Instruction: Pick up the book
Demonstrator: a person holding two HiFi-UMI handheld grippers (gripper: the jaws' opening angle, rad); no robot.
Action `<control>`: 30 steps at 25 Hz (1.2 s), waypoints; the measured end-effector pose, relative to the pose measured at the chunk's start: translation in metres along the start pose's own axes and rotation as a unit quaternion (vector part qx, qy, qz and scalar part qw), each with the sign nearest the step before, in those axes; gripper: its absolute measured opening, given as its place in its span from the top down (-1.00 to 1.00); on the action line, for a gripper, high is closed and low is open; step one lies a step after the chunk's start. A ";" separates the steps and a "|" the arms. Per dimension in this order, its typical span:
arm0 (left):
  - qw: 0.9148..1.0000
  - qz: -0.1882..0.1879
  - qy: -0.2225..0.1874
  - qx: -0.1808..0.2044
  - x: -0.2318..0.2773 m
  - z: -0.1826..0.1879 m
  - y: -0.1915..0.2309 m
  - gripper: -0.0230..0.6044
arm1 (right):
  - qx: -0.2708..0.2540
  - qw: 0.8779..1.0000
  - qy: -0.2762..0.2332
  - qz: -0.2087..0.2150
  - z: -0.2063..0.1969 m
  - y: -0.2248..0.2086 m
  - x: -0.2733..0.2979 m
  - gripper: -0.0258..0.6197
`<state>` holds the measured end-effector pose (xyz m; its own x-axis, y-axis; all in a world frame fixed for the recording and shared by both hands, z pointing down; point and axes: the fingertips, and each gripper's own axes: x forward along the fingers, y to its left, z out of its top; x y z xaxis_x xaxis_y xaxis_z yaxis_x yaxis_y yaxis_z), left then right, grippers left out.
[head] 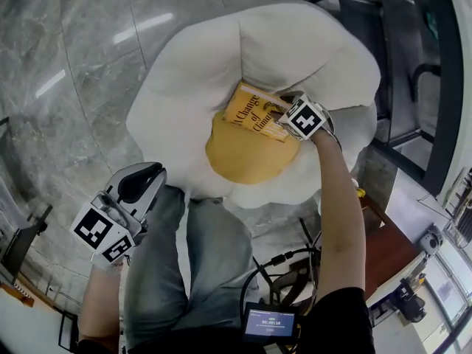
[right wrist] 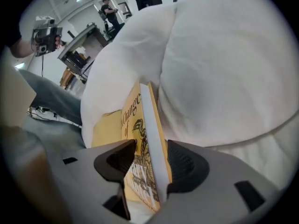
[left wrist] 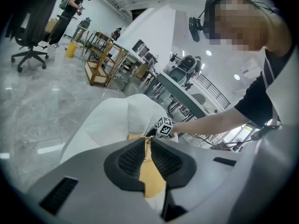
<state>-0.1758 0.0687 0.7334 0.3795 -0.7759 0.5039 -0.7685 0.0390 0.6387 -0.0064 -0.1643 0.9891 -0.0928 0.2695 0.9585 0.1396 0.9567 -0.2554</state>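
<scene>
A yellow book (head: 254, 113) rests tilted against the back of a white flower-shaped cushion seat (head: 295, 50), above the seat's yellow centre (head: 247, 153). My right gripper (head: 284, 116) reaches steeply down onto it. In the right gripper view the book (right wrist: 140, 120) stands on edge between the jaws of the right gripper (right wrist: 152, 160), and both pads touch its covers. My left gripper (head: 144, 179) hangs shut and empty by the person's knee, short of the seat. From the left gripper (left wrist: 148, 141) the right gripper's marker cube (left wrist: 164, 126) shows beyond the closed tips.
Grey marble floor (head: 74, 65) surrounds the seat. A brown wooden table (head: 387, 249) and black cables (head: 280, 260) lie at the right, with a dark railing (head: 435, 87) behind. An office chair (left wrist: 30, 36) and wooden racks (left wrist: 105, 62) stand far off.
</scene>
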 end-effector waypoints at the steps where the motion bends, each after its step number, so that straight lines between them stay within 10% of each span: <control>1: 1.000 -0.004 0.003 0.004 0.002 0.002 -0.004 0.84 | -0.003 1.000 -0.006 0.003 0.002 0.007 -0.005 0.20; 22: 0.997 -0.063 0.049 0.021 0.035 -0.005 -0.056 0.84 | -0.127 0.992 -0.006 0.015 -0.028 0.140 -0.028 0.27; 30: 0.995 -0.071 0.062 0.022 0.042 -0.018 -0.051 0.84 | -0.144 0.986 0.016 -0.083 -0.043 0.147 0.018 0.27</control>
<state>-0.1110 0.0458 0.7324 0.5446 -0.6881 0.4795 -0.7228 -0.0951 0.6844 0.0552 -0.0237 0.9741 -0.1068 0.1037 0.9889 0.4002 0.9149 -0.0527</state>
